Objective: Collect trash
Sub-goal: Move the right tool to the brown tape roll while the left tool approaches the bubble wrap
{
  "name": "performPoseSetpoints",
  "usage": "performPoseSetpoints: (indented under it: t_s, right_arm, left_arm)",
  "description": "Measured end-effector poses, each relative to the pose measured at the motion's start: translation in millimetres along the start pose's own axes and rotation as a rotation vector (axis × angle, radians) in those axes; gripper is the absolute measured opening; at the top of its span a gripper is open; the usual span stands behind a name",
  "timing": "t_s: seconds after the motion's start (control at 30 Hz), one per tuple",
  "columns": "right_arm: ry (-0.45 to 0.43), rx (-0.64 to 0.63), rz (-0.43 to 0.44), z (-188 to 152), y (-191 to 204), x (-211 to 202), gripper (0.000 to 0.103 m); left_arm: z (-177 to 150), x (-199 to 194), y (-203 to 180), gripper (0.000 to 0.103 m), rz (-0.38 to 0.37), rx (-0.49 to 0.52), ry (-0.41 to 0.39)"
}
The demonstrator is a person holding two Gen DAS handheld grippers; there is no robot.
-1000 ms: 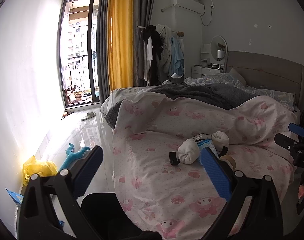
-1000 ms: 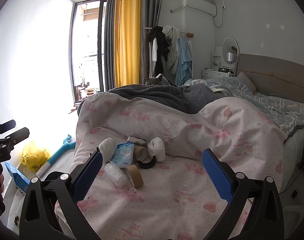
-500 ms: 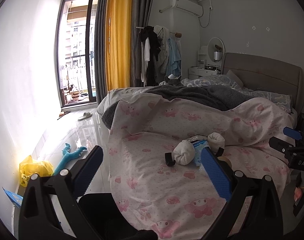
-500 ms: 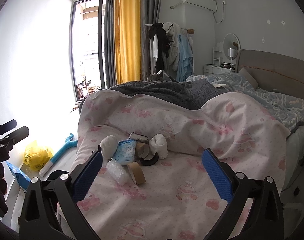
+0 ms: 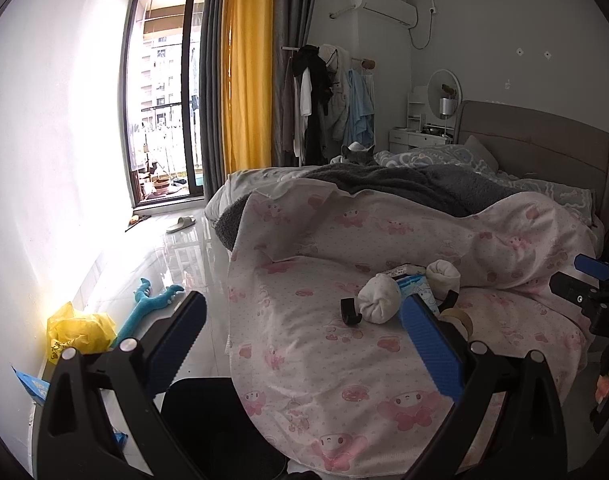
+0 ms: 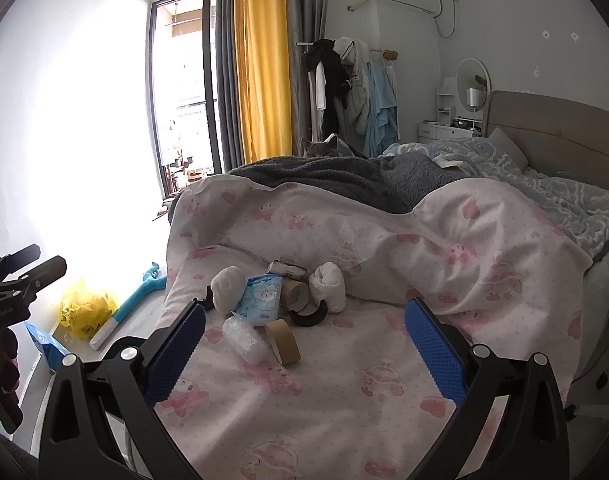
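Observation:
A pile of trash lies on the pink patterned bedspread (image 6: 344,380): two white wads (image 6: 228,289), a blue tissue pack (image 6: 263,299), brown tape rolls (image 6: 282,340), a clear plastic wrap (image 6: 244,338) and a black curved piece (image 6: 308,316). My right gripper (image 6: 302,350) is open and empty, above the bed just short of the pile. My left gripper (image 5: 302,342) is open and empty, at the bed's left corner above a black bin (image 5: 208,420). The white wad (image 5: 378,298) shows between its fingers, farther off.
A yellow bag (image 5: 78,330), a blue toy (image 5: 152,304) and a blue packet (image 5: 32,386) lie on the glossy floor by the left wall. A grey blanket (image 6: 344,180) and a grey cat (image 6: 318,146) are on the far side of the bed.
Both grippers have drifted slightly closer to the bed and upward. The jaws stay open and the trash has not moved.

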State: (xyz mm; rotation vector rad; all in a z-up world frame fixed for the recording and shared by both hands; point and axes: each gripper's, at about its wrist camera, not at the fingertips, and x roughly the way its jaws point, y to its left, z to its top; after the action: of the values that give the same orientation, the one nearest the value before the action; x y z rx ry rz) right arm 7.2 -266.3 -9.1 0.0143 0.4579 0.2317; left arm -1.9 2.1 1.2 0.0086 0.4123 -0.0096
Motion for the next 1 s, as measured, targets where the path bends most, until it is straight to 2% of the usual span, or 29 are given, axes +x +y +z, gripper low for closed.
performPoseSetpoints:
  t_s: [0.13,0.4,0.5,0.57,0.67,0.77,0.9,1.0]
  right_arm:
    - [0.013,-0.013,0.016,-1,1,2,0.101]
    - [0.048,-0.052,0.048,-2,6,11,0.101]
    - [0.081,-0.057,0.069,-4,5,17,0.101]
    - [0.103,-0.039,0.097,-5,2,23,0.101]
    - [0.127,-0.023,0.128,-6,-1,29,0.1]
    - [0.149,-0.028,0.144,-7,-1,35,0.094]
    - [0.178,-0.031,0.157,-8,-2,46,0.08]
    - [0.208,-0.024,0.184,-8,-2,55,0.076]
  left_arm:
    - [-1,-1,-8,0.1,-0.057,0.03,0.002]
    - [-8,3,-24,0.1,-0.1,0.092,0.022]
    - [-10,9,-30,0.1,-0.094,0.116,0.032]
    - [-11,12,-31,0.099,-0.099,0.107,0.032]
    - [-11,19,-27,0.099,-0.159,0.05,0.051]
    - [-12,27,-29,0.098,-0.2,0.049,0.091]
    - [-16,41,-34,0.083,-0.232,0.087,0.142]
    - [-17,49,-34,0.083,-0.261,0.079,0.17]
